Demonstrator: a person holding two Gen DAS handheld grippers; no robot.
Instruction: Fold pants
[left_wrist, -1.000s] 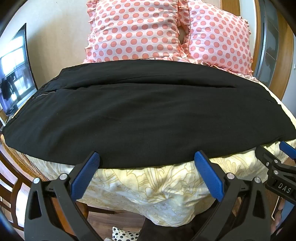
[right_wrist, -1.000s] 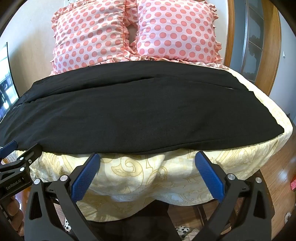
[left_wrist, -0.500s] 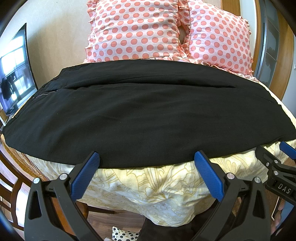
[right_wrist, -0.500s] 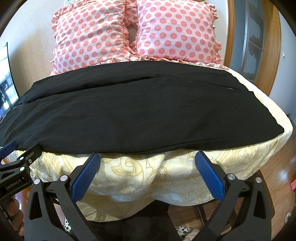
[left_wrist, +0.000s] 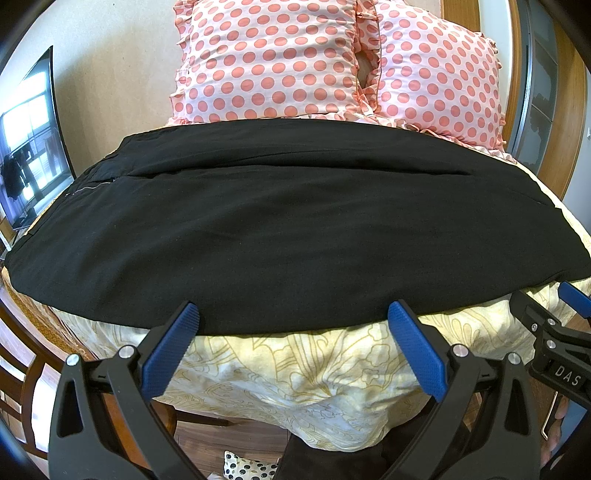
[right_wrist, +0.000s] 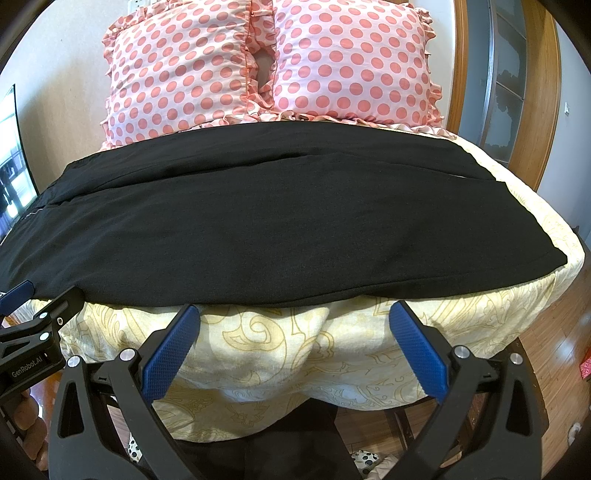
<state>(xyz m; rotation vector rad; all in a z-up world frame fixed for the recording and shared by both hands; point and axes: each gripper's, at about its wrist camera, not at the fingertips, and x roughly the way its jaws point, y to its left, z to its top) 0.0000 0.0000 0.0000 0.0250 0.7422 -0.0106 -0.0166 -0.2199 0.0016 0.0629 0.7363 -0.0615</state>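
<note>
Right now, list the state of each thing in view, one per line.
Black pants: spread flat across the bed, not yet folded, ungripped.
Left gripper: open, empty, at the pants' near edge.
Right gripper: open, empty, just short of that edge.
Polka-dot pillows: propped upright, side by side.

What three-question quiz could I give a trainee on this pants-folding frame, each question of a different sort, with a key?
1. True or false: the left hand-held gripper is clamped on the black pants.
2. Multiple choice: what stands behind the pants at the head of the bed? A) a folded towel B) two polka-dot pillows C) a laundry basket
3. Fill in: the pants lie spread across the bed, over a pale yellow patterned ____.

Key: 1. False; both the left and the right hand-held gripper are open at the near edge, holding nothing. 2. B. 3. bedcover.
</note>
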